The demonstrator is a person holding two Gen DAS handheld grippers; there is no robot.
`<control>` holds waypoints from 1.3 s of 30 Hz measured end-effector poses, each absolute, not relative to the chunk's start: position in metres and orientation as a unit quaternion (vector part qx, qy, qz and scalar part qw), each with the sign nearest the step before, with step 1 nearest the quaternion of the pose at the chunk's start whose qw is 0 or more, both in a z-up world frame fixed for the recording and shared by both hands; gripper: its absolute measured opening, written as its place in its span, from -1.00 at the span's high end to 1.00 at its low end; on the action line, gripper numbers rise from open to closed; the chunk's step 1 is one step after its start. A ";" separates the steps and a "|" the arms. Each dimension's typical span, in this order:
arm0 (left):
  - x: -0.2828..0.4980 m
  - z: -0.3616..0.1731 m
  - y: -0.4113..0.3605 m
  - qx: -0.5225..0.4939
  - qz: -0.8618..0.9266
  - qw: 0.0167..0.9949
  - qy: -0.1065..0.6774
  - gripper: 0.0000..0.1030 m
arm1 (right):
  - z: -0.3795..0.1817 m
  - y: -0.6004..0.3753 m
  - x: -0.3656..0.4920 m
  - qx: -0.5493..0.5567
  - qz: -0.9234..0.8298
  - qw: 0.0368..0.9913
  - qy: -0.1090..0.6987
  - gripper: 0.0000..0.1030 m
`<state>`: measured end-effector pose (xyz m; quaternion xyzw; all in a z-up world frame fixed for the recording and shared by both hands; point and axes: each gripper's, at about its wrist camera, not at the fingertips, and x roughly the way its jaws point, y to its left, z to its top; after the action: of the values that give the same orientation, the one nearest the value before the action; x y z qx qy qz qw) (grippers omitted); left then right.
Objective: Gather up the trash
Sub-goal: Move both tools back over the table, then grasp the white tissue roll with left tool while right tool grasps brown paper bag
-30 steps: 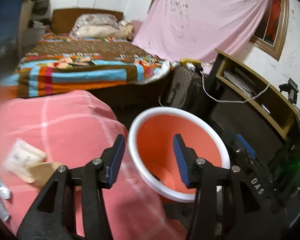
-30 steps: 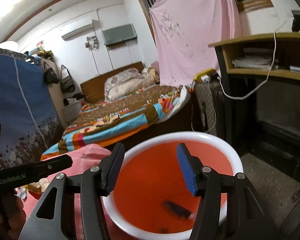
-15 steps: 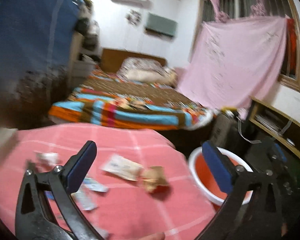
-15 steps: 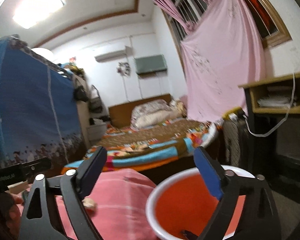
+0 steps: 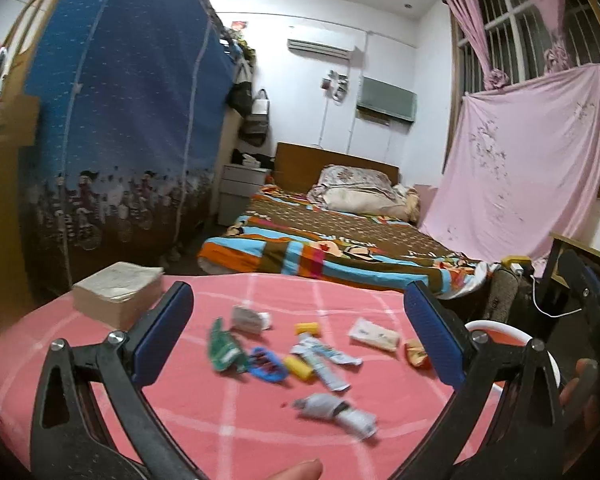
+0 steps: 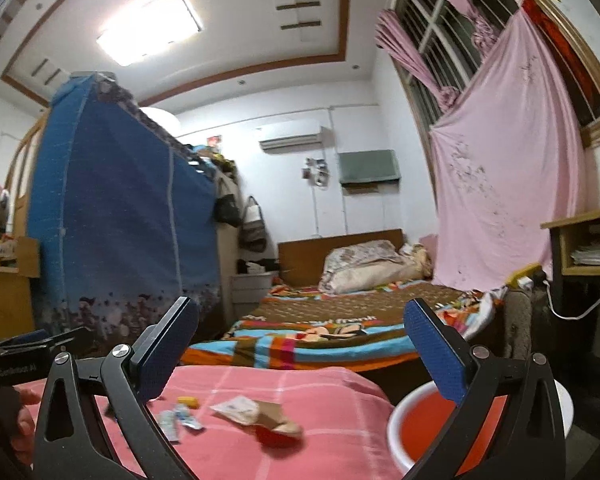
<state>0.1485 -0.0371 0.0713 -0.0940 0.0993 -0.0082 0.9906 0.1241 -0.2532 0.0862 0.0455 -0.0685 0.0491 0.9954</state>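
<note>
Several pieces of trash lie on the pink checked table (image 5: 100, 364): a green wrapper (image 5: 222, 346), a blue wrapper (image 5: 266, 362), a yellow roll (image 5: 298, 367), a white packet (image 5: 374, 334), an orange wrapper (image 5: 416, 354) and a crumpled grey wrapper (image 5: 336, 410). My left gripper (image 5: 298, 296) is open above them, holding nothing. The orange bin (image 6: 428, 436) with a white rim stands right of the table. My right gripper (image 6: 300, 312) points over the table edge and the bin. Its jaws are opening, with nothing between them. A white packet (image 6: 236, 406) and brown paper (image 6: 276, 416) lie below it.
A thick stack of paper (image 5: 116, 294) sits at the table's far left corner. Beyond the table are a bed (image 5: 340, 248), a blue fabric wardrobe (image 5: 124, 120) and a pink sheet (image 5: 520, 168) over the window. A shelf unit (image 6: 588, 240) stands at the right, behind the bin.
Both grippers swung left and up from over the bin toward the table. Both pairs of jaws went from narrow to wide. The trash on the table came into the left wrist view.
</note>
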 end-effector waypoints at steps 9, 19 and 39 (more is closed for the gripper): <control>0.127 0.050 -0.025 -0.062 0.004 0.994 0.090 -0.73 | 0.071 -0.222 0.131 -0.018 0.072 0.996 -0.043 -1.00; 0.141 0.035 -0.034 -0.059 -0.026 0.988 0.139 -0.73 | 0.057 -0.231 0.170 0.019 0.080 0.994 0.077 -1.00; 0.210 -0.002 -0.070 -0.036 -0.131 0.923 0.360 -0.03 | 0.017 -0.222 0.251 0.029 0.101 0.938 0.329 -0.41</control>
<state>0.2099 -0.0704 -0.0024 -0.0356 0.3598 -0.1307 0.9232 0.2512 -0.2222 0.0173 0.0286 0.3293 0.1014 0.9383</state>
